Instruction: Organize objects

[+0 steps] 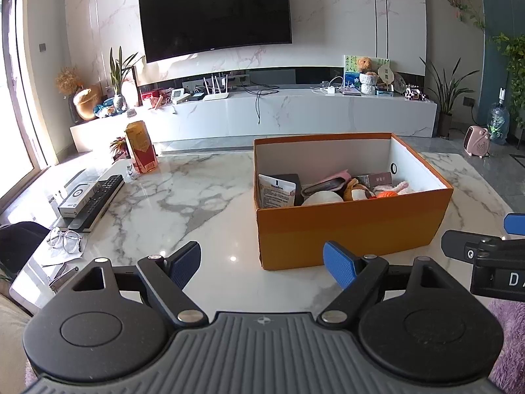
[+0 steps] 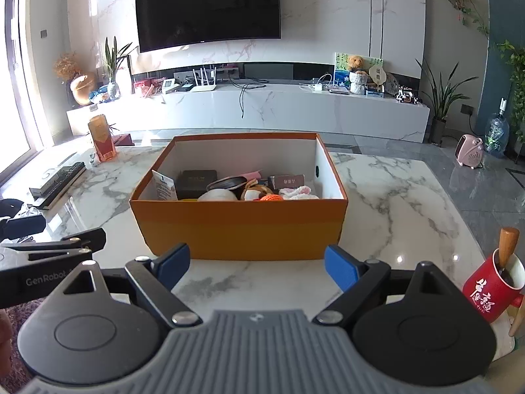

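counter (image 2: 393, 197) of white marble carries an orange box (image 2: 239, 226) at its middle, open-topped and already holding a packet, a dark case, a bowl and soft toys. just in front of the box both tools hang empty: the left hand-held gripper (image 1: 262, 266) with its blue pads spread wide, and the right hand-held gripper (image 2: 256, 267) released likewise. this looks like the gap between items. to the box's right stands a red mug (image 2: 492, 285); far to its left lie a remote (image 1: 98, 200) and glasses (image 1: 65, 239). next move, i judge, calls for reaching whichever loose item belongs inside.
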A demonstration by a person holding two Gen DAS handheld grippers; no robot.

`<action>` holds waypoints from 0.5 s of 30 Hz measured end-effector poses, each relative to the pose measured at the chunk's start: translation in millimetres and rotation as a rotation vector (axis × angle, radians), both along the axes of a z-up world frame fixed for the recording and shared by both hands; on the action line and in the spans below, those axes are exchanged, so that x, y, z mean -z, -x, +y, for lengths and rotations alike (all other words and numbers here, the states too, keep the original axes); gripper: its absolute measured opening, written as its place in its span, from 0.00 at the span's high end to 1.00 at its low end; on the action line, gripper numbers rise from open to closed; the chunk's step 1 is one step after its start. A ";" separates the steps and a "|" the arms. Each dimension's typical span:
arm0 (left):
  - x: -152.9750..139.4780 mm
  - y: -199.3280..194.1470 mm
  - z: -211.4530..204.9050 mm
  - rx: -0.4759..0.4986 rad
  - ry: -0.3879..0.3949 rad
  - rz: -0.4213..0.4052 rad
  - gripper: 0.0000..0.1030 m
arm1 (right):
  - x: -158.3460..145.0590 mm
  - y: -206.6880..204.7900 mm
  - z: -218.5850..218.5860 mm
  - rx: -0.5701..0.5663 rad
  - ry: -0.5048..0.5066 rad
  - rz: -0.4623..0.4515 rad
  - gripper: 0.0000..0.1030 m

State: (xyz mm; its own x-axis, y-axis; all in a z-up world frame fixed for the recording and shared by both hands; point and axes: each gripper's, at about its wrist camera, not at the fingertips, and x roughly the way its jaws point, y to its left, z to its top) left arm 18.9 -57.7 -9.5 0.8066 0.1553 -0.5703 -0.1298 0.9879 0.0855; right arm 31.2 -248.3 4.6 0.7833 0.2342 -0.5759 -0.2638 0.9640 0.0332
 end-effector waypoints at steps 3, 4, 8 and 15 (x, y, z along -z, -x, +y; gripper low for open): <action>0.6 0.1 -1.0 0.004 0.000 0.000 0.06 | 0.9 -0.9 0.0 0.002 0.000 0.007 0.13; 0.4 0.0 -1.4 0.005 0.000 0.000 0.06 | 0.7 -1.3 0.5 0.001 0.000 0.008 0.13; 1.7 -1.0 -1.8 0.007 -0.001 0.007 0.06 | 1.8 -1.9 3.3 -0.005 0.004 0.012 0.13; 2.6 -1.4 -0.6 0.005 0.003 0.013 0.06 | 3.9 -3.8 7.0 -0.016 0.011 0.021 0.13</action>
